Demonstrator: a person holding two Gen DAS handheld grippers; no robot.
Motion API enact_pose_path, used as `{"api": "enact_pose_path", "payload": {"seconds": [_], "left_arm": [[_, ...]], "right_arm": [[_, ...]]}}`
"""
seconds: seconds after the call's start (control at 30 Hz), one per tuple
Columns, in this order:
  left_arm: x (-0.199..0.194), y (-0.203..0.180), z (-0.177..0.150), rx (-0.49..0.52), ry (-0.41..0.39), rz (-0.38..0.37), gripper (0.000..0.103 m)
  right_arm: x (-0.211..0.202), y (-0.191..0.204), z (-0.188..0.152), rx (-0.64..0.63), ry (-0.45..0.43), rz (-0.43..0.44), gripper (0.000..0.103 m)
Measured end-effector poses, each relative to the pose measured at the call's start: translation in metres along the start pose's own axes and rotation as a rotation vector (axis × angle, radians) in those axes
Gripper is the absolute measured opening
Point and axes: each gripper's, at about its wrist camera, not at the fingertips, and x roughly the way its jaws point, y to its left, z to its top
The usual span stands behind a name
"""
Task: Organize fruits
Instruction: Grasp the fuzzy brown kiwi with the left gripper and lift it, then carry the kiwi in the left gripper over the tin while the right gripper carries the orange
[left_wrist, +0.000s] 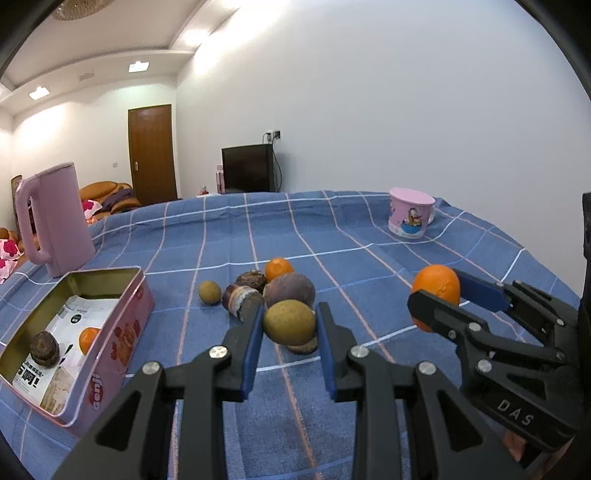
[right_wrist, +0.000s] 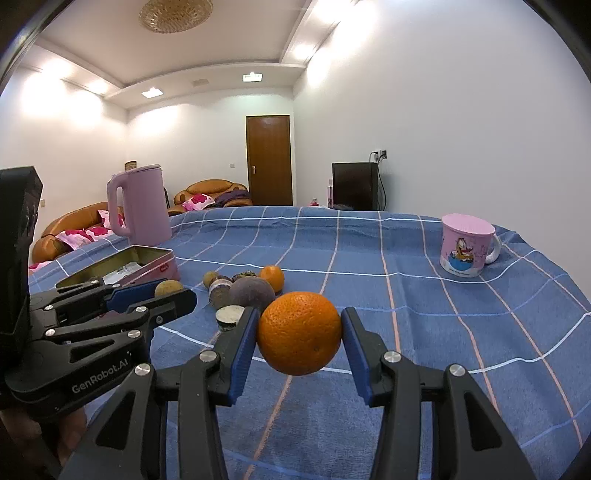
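Note:
My left gripper (left_wrist: 290, 325) is shut on a small tan-green round fruit (left_wrist: 290, 322), held above the blue checked cloth. My right gripper (right_wrist: 300, 338) is shut on a large orange (right_wrist: 299, 338), lifted off the table; the same orange (left_wrist: 437, 286) shows at the right of the left wrist view. On the cloth lies a cluster: a purple passion fruit (left_wrist: 290, 290), a small orange (left_wrist: 279, 268), two dark mangosteens (left_wrist: 242, 301), and a small tan fruit (left_wrist: 209, 292). An open pink tin (left_wrist: 122, 332) at left holds a mangosteen (left_wrist: 44, 349) and an orange (left_wrist: 88, 339).
A pink kettle (left_wrist: 55, 225) stands behind the tin at the table's left edge. A pink cartoon mug (left_wrist: 410, 216) sits far right. The blue cloth (left_wrist: 369, 266) stretches between cluster and mug. A sofa, door and dark cabinet lie beyond the table.

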Motion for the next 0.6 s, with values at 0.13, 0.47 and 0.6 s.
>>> {"api": "enact_pose_path", "payload": {"seconds": [0.13,0.47,0.6], "left_arm": [[-0.004,-0.001,-0.001,0.008,-0.025,0.003,0.030],[-0.011,-0.004,-0.003,0.023,-0.076,0.010,0.030],[-0.014,-0.003,-0.003,0.021,-0.094,0.009,0.030]], "right_arm": [[-0.002,0.001,0.000,-0.003,-0.010,0.002,0.048],[-0.005,0.002,-0.001,-0.016,-0.033,0.006,0.048],[-0.007,0.003,-0.002,-0.022,-0.046,0.008,0.048]]}}
